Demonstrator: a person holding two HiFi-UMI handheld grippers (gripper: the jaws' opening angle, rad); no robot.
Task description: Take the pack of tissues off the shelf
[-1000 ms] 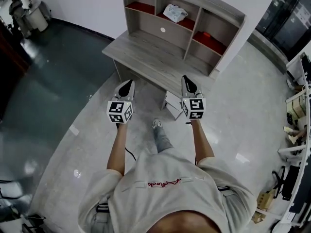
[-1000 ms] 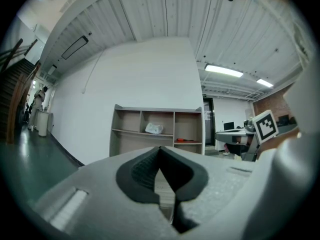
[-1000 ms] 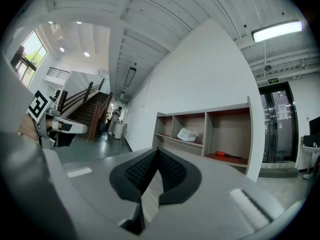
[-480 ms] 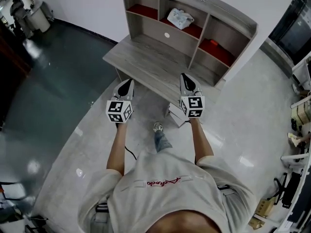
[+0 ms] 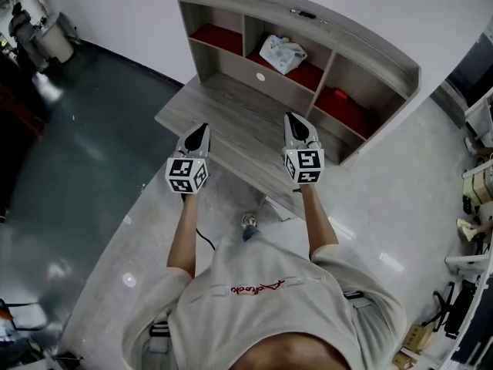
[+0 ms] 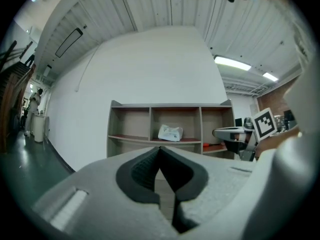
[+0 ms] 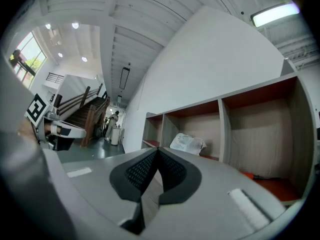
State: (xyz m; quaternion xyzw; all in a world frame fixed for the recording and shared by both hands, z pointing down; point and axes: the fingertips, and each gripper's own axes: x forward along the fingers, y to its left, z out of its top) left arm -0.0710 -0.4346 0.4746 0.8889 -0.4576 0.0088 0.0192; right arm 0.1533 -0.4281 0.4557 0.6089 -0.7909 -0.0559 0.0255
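A white pack of tissues (image 5: 282,53) lies in the middle compartment of the wooden shelf unit (image 5: 368,31); it also shows as the tissue pack (image 6: 170,132) and the tissue pack (image 7: 187,143) in the two gripper views. My left gripper (image 5: 200,130) hovers over the desk's near left part, jaws shut and empty. My right gripper (image 5: 293,118) is over the desk's near right part, also shut with nothing in it. Both point level toward the shelf, well short of the pack. Each gripper sees the other: the right gripper (image 6: 220,132) and the left gripper (image 7: 75,132).
The shelf unit stands on a grey wooden desk (image 5: 235,118) against a white wall. A small orange object (image 5: 339,93) lies in the right compartment. A person (image 7: 114,121) stands far off by a bin. Cluttered benches (image 5: 479,183) line the right side.
Both grippers have come forward side by side, from over the floor to over the desk's front edge. The shelf and tissue pack loom closer. Jaws stay shut.
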